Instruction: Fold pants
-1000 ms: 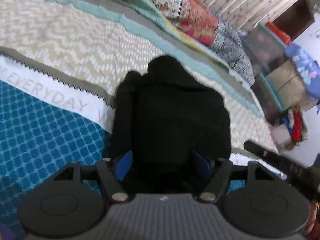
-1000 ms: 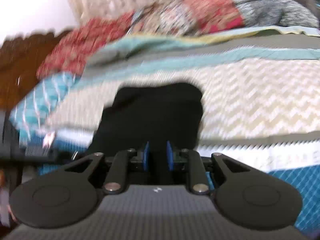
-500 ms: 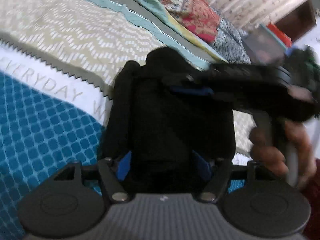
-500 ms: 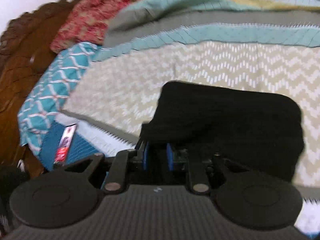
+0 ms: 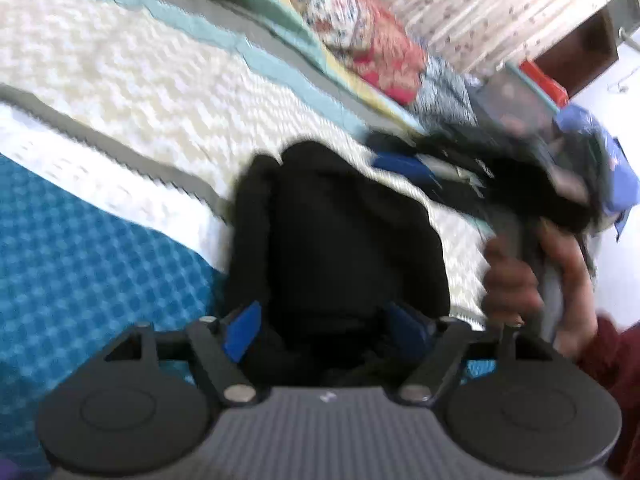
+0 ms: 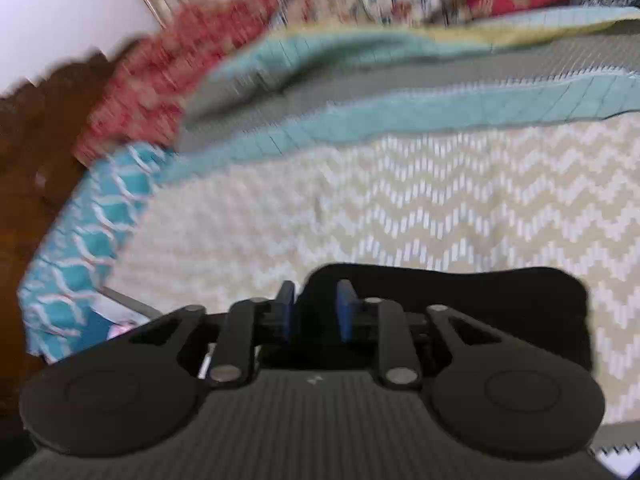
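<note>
A: Black cloth: the pants lie as one compact folded bundle on the bed, across the chevron and teal bands of the cover.

B: Change since a second ago?

A: The right tool then sat narrow at the bundle's near edge. It has since swung across the bed, and its jaws are now opening, with dark cloth showing between the blue pads; I can't tell if they press. The left tool stands wide, straddling the bundle's near end, jaws easing wider, no squeeze seen.

B: Meaning?

A: My reading: last fold laid, both tools letting go.

B: Count?

A: One pants bundle, two tools, one hand visible, holding the right tool.
</note>
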The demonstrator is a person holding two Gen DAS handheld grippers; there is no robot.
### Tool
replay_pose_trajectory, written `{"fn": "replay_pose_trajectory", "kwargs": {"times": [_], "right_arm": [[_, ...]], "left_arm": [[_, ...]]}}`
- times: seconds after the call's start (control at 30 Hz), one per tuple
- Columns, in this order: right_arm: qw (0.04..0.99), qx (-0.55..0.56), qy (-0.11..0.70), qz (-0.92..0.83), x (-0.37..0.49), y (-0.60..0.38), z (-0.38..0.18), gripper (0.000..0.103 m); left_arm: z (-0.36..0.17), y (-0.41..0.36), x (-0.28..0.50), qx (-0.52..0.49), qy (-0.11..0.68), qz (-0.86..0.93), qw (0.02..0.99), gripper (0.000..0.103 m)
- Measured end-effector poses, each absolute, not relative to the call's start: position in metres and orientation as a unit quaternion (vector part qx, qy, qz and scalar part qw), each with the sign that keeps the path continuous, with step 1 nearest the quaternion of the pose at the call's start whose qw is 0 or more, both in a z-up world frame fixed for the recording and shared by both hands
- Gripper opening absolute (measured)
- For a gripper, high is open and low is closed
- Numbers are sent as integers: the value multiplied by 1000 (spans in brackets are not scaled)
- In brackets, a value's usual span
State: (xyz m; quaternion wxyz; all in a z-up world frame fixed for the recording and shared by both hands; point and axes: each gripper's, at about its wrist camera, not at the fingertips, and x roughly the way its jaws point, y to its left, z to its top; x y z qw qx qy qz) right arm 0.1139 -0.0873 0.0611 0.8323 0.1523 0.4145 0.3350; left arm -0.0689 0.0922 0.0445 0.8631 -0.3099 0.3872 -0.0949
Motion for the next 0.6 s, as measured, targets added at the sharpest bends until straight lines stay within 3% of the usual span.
{"fn": "replay_pose_trajectory", "kwargs": {"times": [0.1, 0.17, 0.23, 0.27, 0.6], "right_arm": [[833, 183, 400, 335, 92, -131, 62, 39], [832, 209, 397, 326, 75, -162, 53, 51], [832, 240, 397, 305, 59, -187, 41, 70], [831, 258, 399, 290, 48, -203, 33, 73], [801, 324, 436, 252, -1, -254, 0, 78]], "left_arm": [[53, 108, -80, -304, 376, -56, 874, 81], [55, 114, -82, -298, 380, -27, 875, 90], [54, 118, -80, -300, 390, -9, 871, 99], [54, 116, -78, -300, 396, -4, 868, 103], [57, 73, -54, -198, 447, 34, 872, 103]]}}
